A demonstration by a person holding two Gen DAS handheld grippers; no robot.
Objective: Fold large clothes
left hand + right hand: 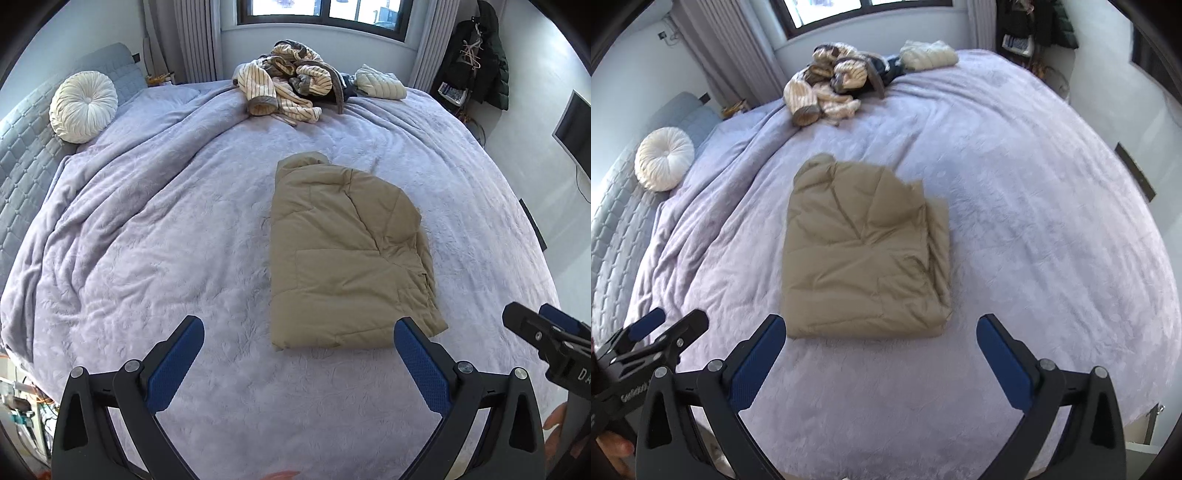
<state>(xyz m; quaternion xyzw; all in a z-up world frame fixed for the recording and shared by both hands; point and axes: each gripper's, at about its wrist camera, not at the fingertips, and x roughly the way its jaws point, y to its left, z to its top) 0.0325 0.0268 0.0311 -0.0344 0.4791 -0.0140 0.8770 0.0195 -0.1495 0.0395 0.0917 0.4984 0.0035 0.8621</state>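
Observation:
A tan padded jacket [343,254] lies folded into a compact block on the lilac bed cover [166,229]; it also shows in the right wrist view [864,254]. My left gripper [299,332] is open and empty, held above the cover just short of the jacket's near edge. My right gripper [881,328] is open and empty, also just short of the near edge. The right gripper shows at the right edge of the left wrist view [546,332], and the left gripper at the left edge of the right wrist view [657,332].
A heap of striped cream clothes [291,85] and a folded cream garment [380,85] lie at the far end of the bed. A round white cushion [83,107] leans on the grey headboard [22,155] at left. Dark coats [476,59] hang at the far right.

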